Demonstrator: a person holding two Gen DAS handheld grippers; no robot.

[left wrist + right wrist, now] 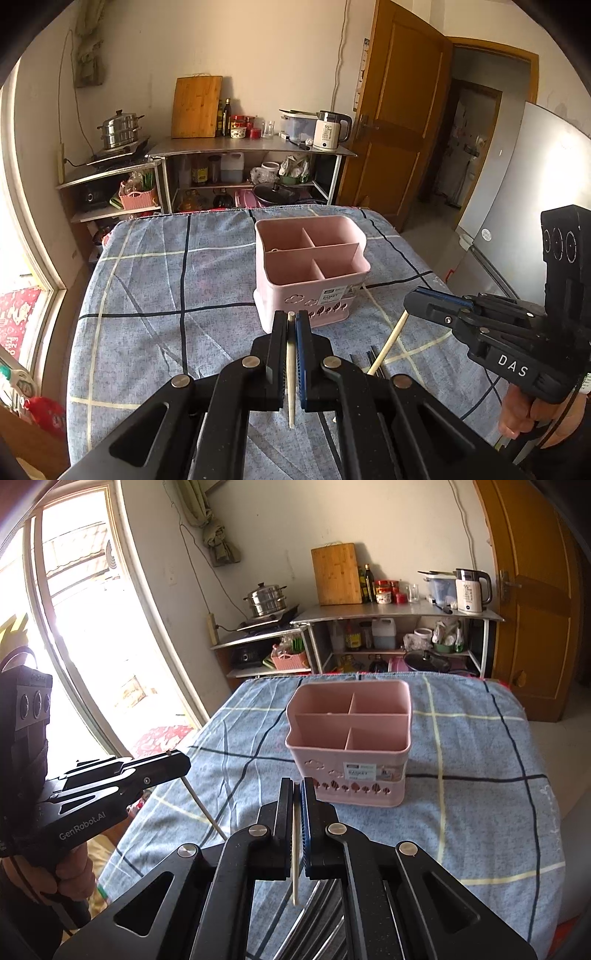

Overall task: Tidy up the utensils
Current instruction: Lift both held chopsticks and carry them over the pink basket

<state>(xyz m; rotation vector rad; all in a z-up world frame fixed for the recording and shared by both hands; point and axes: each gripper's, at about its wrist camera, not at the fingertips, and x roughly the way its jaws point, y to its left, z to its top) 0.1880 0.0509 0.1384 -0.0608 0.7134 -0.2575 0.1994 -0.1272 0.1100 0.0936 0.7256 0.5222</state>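
Both tools grip one pale chopstick each, left tool [291, 325] and right tool [297, 790]; pink utensil caddy [314, 258] stands just ahead, compartments upward for dropping them in.

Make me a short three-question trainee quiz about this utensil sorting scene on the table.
1. True or false: the pink basket already holds utensils.
2. What does the left gripper hold? A) spoon B) pale chopstick C) knife
3. What is clamped in the right gripper?

Key: 1 false, its four visible compartments look empty. 2 B. 3 another pale chopstick, held clear of the checked cloth.
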